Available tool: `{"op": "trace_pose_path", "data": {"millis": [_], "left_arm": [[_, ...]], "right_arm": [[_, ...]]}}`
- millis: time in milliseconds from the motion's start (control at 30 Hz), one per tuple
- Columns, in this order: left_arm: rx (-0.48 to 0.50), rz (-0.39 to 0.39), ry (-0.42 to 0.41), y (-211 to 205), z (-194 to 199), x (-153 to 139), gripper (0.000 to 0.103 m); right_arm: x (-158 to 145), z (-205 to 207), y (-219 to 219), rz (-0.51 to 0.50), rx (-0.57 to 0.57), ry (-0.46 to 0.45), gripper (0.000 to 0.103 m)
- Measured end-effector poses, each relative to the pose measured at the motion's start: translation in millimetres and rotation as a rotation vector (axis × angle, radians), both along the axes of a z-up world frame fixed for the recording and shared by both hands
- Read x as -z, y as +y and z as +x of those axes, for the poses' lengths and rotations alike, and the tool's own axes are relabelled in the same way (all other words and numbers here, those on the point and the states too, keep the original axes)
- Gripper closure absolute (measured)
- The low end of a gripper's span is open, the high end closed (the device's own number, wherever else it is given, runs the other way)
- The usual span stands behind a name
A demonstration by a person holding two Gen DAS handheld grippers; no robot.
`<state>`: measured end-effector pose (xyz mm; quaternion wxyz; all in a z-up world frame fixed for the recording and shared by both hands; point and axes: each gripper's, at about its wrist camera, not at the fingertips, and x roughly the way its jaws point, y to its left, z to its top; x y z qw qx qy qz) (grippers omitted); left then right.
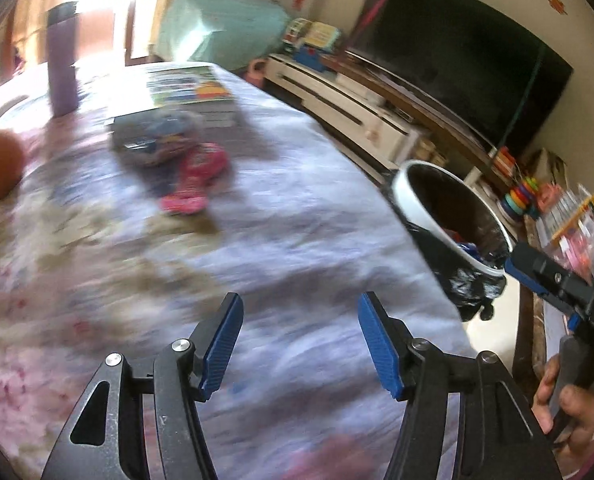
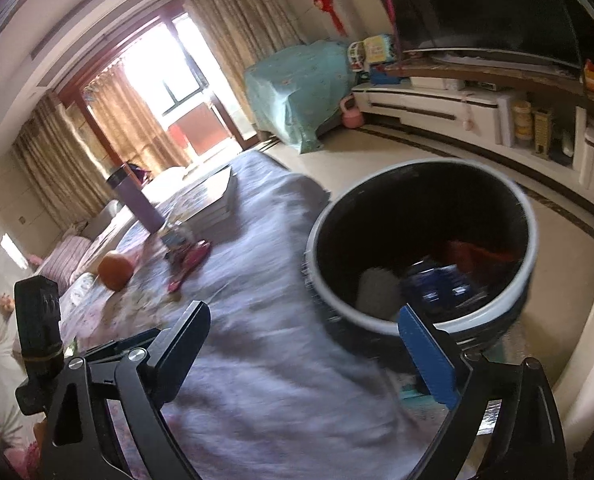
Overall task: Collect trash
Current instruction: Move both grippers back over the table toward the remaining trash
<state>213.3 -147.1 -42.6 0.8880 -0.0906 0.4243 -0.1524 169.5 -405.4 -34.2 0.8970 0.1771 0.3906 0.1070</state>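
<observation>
From the left wrist view, the left gripper (image 1: pixel 299 344) hangs over the cloth-covered table (image 1: pixel 297 240) with its jaws apart and nothing between them. The trash still to collect, a crumpled wrapper (image 1: pixel 157 140) and a pink wrapper (image 1: pixel 197 180) touching it, lies well ahead and slightly left of the fingers, so this gripper seems lined up to go for them. The bin (image 1: pixel 449 216) stands off the table edge ahead to the right. From the right wrist view, the right gripper (image 2: pixel 305 344) has its jaws spread wide and empty, the bin (image 2: pixel 421 324) just ahead of its right finger; a blue packet (image 2: pixel 441 286) lies inside, suggesting this gripper is there for dropping trash.
</observation>
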Motion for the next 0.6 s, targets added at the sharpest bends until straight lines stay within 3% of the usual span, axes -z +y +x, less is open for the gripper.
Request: {"op": "trace_pose_path", "data": {"millis": [233,600], "left_arm": [[-0.102,-0.016,0.006,47.1,-17.6,0.7,0.042],[-0.198,-0.004,0.008,96.5,-22.0,-4.2,0.042]], "right_arm": [[6.4,4.2,45.3,-0.014,-0.088,0.009,0.007],[15.0,16.9,96.7,-0.042,-0.121,-0.009,0.007]]}}
